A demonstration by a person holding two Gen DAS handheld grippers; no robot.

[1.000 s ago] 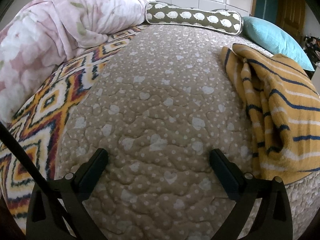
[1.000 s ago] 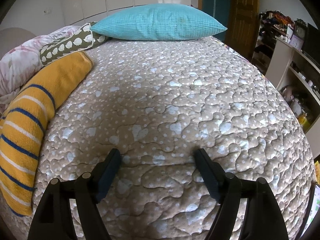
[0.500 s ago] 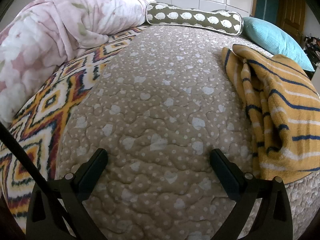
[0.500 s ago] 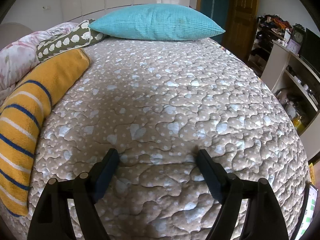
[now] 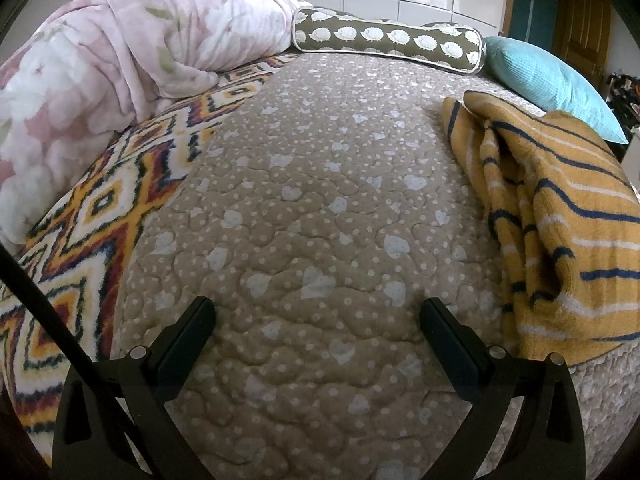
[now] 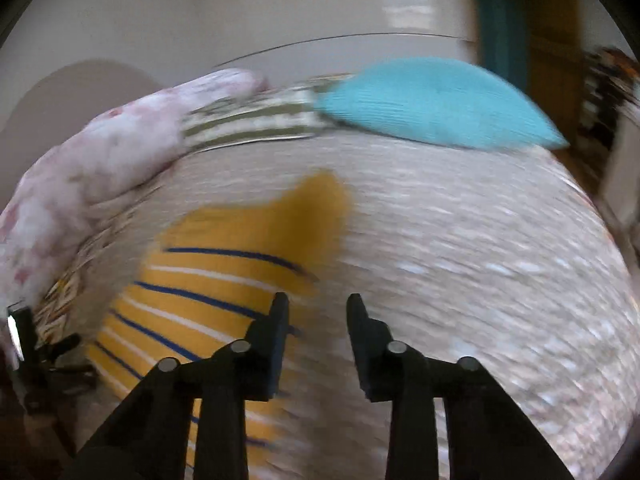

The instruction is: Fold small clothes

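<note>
Striped top lies between the two grippers, right one nearer and swinging over it.

The yellow striped top [image 5: 560,216] sits bunched on the quilted bedspread [image 5: 320,200], long axis running away toward the pillows. In the left view it's off to the right of the left gripper [image 5: 316,316], which hangs spread wide over bare quilt, nothing between the jaws. In the blurred right view the top [image 6: 224,276] is just left of and under the right gripper [image 6: 318,308]; jaws closing, a gap between them, no cloth pinched. Around it: teal pillow [image 5: 548,80], patterned bolster [image 5: 388,40], pink duvet [image 5: 120,48], zigzag blanket [image 5: 100,216], all clear of the top. Nothing blocks the reach.
</note>
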